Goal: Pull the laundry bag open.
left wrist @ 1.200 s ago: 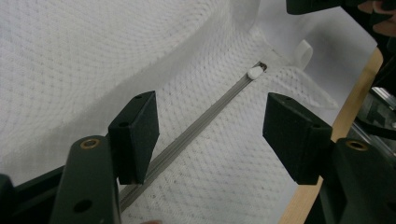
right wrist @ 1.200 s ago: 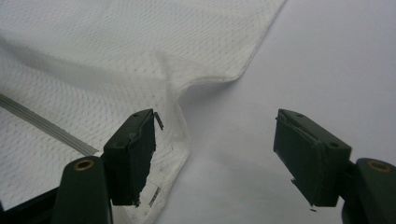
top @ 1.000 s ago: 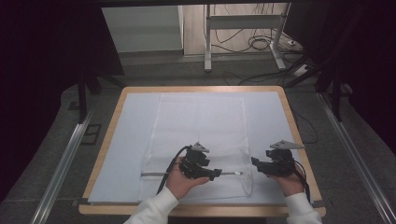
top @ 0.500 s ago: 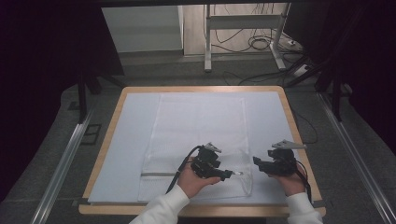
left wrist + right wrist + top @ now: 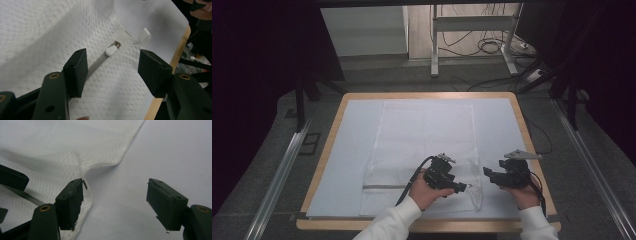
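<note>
The left gripper (image 5: 111,72) hangs wide open over a white mesh bag (image 5: 424,145) on the table (image 5: 337,150), its jaws straddling the zipper (image 5: 98,65) just short of the white pull (image 5: 111,50). The right gripper (image 5: 115,202), also wide open, sits at the bag's near right corner, holding nothing. The step looks like working the zipper; next, the left jaws must advance and close on the pull while the right pins the corner.

White mesh zip bag (image 5: 424,150) laid flat lengthwise at the middle of the surface, reaching from near the far edge to near the near edge, zip (image 5: 98,65) running along its near end, white puller (image 5: 111,50) seen near the bag's right side
</note>
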Demonstrator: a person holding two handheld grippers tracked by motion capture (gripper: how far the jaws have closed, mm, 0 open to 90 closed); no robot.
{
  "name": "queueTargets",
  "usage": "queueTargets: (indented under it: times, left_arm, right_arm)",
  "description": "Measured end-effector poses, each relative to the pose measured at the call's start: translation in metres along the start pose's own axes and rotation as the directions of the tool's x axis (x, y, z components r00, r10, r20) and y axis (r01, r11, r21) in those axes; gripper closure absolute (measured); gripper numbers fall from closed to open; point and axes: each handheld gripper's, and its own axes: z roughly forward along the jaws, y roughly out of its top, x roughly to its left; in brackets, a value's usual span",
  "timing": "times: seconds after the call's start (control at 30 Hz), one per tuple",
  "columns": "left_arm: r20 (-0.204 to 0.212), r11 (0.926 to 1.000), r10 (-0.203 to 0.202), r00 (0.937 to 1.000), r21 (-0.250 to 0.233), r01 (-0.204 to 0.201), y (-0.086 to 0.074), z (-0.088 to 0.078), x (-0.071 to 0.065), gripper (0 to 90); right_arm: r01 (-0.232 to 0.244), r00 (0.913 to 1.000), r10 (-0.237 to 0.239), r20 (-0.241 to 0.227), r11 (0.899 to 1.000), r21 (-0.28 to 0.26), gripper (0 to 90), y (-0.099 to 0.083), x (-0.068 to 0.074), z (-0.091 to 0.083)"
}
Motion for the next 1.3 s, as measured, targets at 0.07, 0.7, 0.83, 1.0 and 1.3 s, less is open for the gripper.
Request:
queueTargets:
  times: [0.07,0.7,0.83,1.0,1.3]
  left_arm:
    - [0.001,1.0,0.001,1.0,0.006,-0.001,0.0,0.002,-0.001,41.6]
    - [0.014,0.9989,-0.023,0.9996,0.041,0.022,0.007,0.022,-0.001,50.7]
    - [0.019,0.9984,-0.032,0.9993,0.047,0.031,0.008,0.025,0.0,53.1]
    - [0.019,0.9984,-0.035,0.9992,0.046,0.034,0.008,0.026,0.001,56.6]
    - [0.033,0.9987,-0.033,0.9989,0.039,0.032,0.008,0.026,-0.002,60.2]
  right_arm:
    - [-0.001,1.0,0.001,0.003,1.0,0.001,29.0,0.0,0.0,0.0]
    - [-0.028,0.9993,0.028,0.025,1.0,-0.002,29.0,0.0,-0.006,-0.003]
    - [-0.029,0.9993,0.029,0.022,1.0,-0.005,28.9,0.0,-0.006,-0.004]
    - [-0.036,0.9991,0.036,0.023,0.999,-0.008,28.9,0.001,-0.006,-0.005]
    - [-0.048,0.9988,0.048,0.008,0.999,-0.015,28.7,0.001,-0.006,-0.006]
